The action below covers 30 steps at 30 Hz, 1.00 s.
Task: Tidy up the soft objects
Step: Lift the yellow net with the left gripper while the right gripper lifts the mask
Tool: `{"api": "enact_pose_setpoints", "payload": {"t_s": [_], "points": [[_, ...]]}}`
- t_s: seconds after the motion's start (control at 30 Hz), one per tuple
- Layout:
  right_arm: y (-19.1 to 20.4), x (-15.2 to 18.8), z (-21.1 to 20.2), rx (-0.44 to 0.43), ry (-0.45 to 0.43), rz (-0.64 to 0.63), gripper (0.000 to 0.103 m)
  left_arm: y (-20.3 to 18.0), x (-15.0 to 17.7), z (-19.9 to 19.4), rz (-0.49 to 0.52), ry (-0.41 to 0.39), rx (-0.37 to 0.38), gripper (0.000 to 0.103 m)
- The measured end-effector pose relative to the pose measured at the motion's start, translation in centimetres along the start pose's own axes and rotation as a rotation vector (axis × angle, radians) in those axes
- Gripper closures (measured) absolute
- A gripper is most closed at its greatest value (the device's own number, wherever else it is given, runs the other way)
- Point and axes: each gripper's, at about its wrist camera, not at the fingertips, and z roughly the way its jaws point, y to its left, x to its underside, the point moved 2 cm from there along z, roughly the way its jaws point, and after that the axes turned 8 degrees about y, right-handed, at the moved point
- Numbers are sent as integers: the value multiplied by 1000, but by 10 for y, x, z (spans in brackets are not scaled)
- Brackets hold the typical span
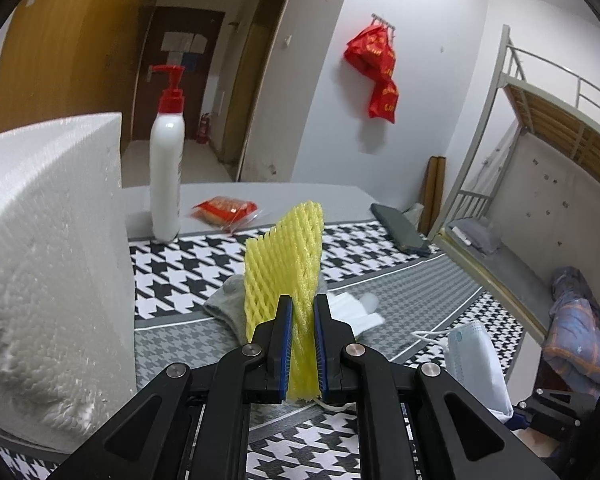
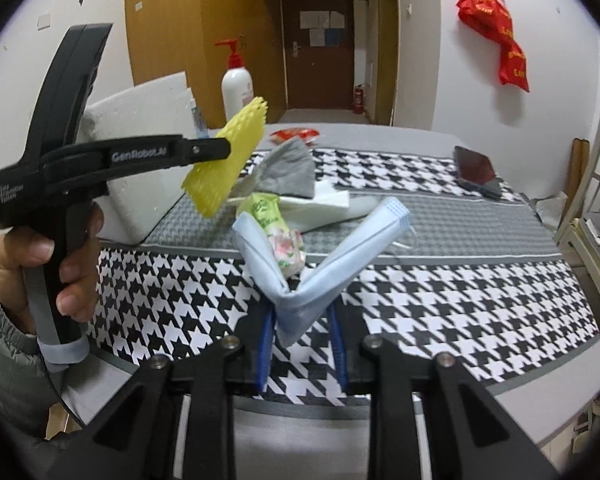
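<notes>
Fingers, left gripper (image 1: 303,344): blue-padded, closed to a narrow gap and clamped on a yellow foam fruit net (image 1: 286,268), which stands up from the jaws at centre frame, lifted above the table. In the right wrist view this gripper (image 2: 230,148) enters from the left edge, with the person's left hand (image 2: 44,256) on its handle and the net (image 2: 228,160) hanging at its tip.

Fingers, right gripper (image 2: 302,344): blue pads set moderately apart, with the fold of a light blue face mask (image 2: 320,272) pinched between them; the mask opens upward in a V at lower centre.

Table items, houndstooth cloth (image 2: 460,300):
- grey sock (image 2: 294,172), centre, just behind the net
- white glove (image 1: 352,308), beside the sock
- green-printed tissue packet (image 2: 276,232), seen between the mask's two wings
- white foam box (image 1: 52,260), left side
- white pump bottle, red top (image 1: 167,160), upper left, standing upright
- red snack packet (image 1: 224,208), right of the bottle
- dark phone-like slab (image 2: 476,170), upper right of the table
</notes>
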Motion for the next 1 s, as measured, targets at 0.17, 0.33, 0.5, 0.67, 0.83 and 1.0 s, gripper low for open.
{"api": "enact_pose_setpoints", "payload": {"t_s": [0.17, 0.33, 0.5, 0.67, 0.83, 1.0], "points": [[-4, 0, -10, 18, -27, 8, 75, -8, -2, -13, 24, -47, 7, 92], [-10, -1, -20, 27, -65, 26, 75, -22, -1, -26, 62, -67, 3, 92], [-15, -3, -25, 31, -90, 46, 75, -34, 1, -48, 88, -108, -1, 92], [-19, -5, -36, 32, -127, 60, 75, -44, 4, -68, 108, -139, -7, 92], [-23, -5, -46, 24, -166, 71, 75, -52, 10, -80, 121, -152, -27, 92], [-22, -4, -55, 13, -193, 77, 75, -58, 19, -93, 144, -176, -49, 92]]}}
